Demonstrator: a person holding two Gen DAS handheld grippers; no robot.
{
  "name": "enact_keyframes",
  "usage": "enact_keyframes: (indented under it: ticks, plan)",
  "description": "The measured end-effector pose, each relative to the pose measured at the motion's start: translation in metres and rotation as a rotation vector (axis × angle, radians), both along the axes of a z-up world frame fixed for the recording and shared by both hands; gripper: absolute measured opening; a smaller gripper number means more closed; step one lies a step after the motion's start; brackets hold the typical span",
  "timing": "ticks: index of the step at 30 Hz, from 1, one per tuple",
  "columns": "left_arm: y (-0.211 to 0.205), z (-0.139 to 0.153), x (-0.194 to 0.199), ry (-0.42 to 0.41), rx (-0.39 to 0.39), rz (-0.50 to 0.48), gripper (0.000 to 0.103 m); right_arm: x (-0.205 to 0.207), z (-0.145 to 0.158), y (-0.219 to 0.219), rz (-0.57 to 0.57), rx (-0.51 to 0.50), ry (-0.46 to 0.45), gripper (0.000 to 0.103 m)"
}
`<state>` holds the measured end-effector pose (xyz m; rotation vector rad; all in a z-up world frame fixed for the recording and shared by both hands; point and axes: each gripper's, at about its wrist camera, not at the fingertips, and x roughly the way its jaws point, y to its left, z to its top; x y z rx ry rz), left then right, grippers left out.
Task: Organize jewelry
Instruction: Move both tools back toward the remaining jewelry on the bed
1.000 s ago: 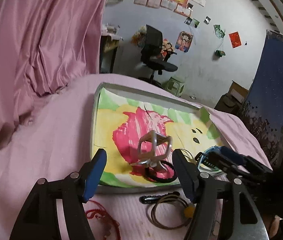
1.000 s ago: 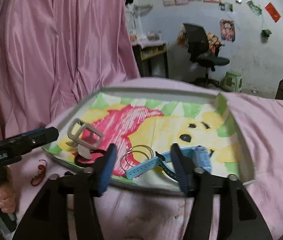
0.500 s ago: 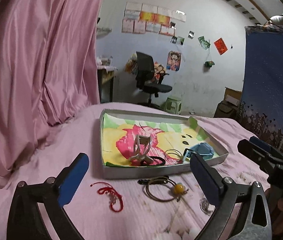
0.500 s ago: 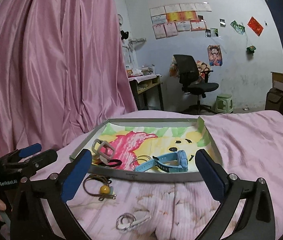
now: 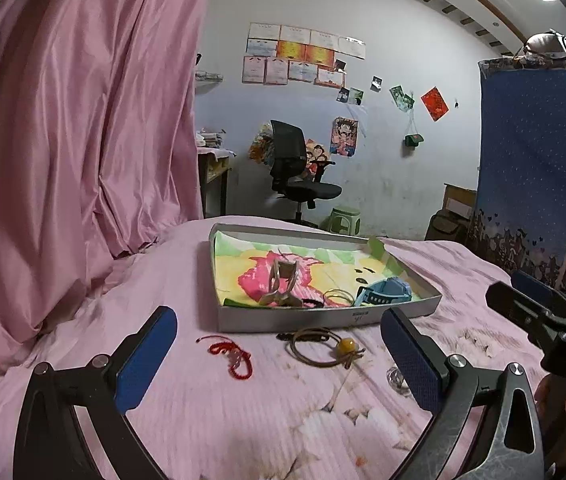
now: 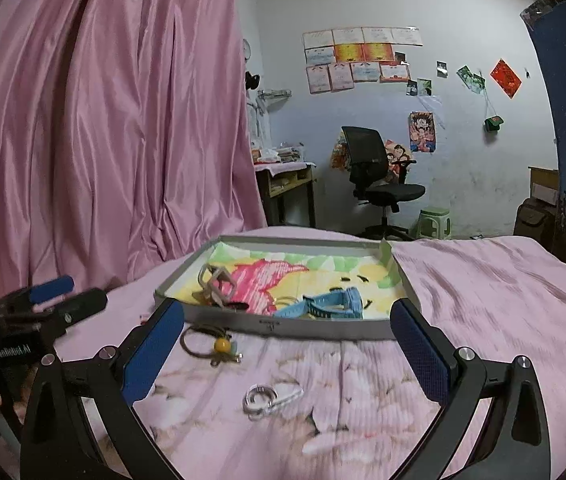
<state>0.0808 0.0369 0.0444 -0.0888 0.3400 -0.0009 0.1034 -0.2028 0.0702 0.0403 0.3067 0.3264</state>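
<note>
While both tongs gape empty, the red bracelet lies between the left tongs.

Glossy pink satin curtain, ribbed matt bedspread, grey cardboard tray.

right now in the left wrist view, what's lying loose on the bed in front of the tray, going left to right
red string bracelet → brown cord with a yellow bead → small clear ring, partly hidden behind the right finger of the tool
</note>
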Motion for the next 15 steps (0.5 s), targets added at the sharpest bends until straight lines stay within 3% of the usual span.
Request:
enact_keyframes:
  ticks: [7, 15]
  plan:
    - [0.006, -0.008, -0.006, 0.024, 0.016, 0.007, 0.103, -0.001, -0.015, 0.005, 0.015, -0.073, 0.047, 0.102]
    - [0.018, -0.028, 0.005, 0.15, 0.0, 0.026, 0.103, 0.011, -0.035, 0.008, 0.039, -0.116, 0.159, 0.102]
